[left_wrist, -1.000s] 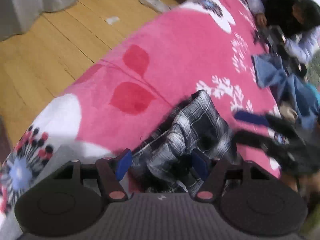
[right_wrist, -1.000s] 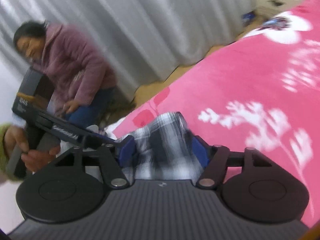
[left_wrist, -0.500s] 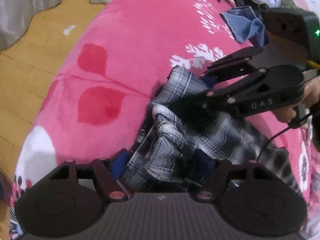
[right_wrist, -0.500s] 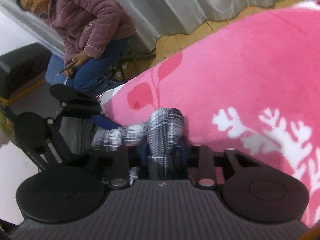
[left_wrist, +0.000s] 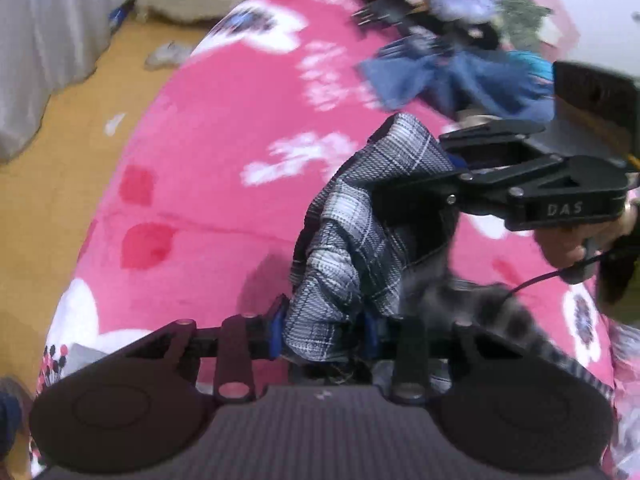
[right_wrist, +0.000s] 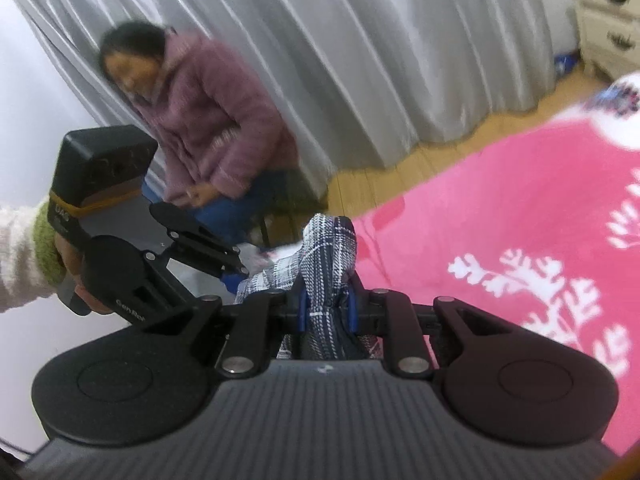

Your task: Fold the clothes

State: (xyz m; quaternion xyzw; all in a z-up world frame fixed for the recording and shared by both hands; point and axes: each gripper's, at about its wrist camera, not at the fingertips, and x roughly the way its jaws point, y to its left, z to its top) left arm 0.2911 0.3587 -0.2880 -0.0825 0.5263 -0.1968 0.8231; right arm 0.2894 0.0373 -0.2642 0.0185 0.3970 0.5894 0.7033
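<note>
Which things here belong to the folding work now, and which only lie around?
Part of the job: plaid garment, left gripper closing on it, right gripper shut on it.

Lying about: blue clothes, white nightstand, scrap on the floor.

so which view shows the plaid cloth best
Left wrist: the plaid cloth shows its bunched span, running from the closing left gripper up to the right gripper. Right wrist shows only a small tuft pinched between its fingers.
</note>
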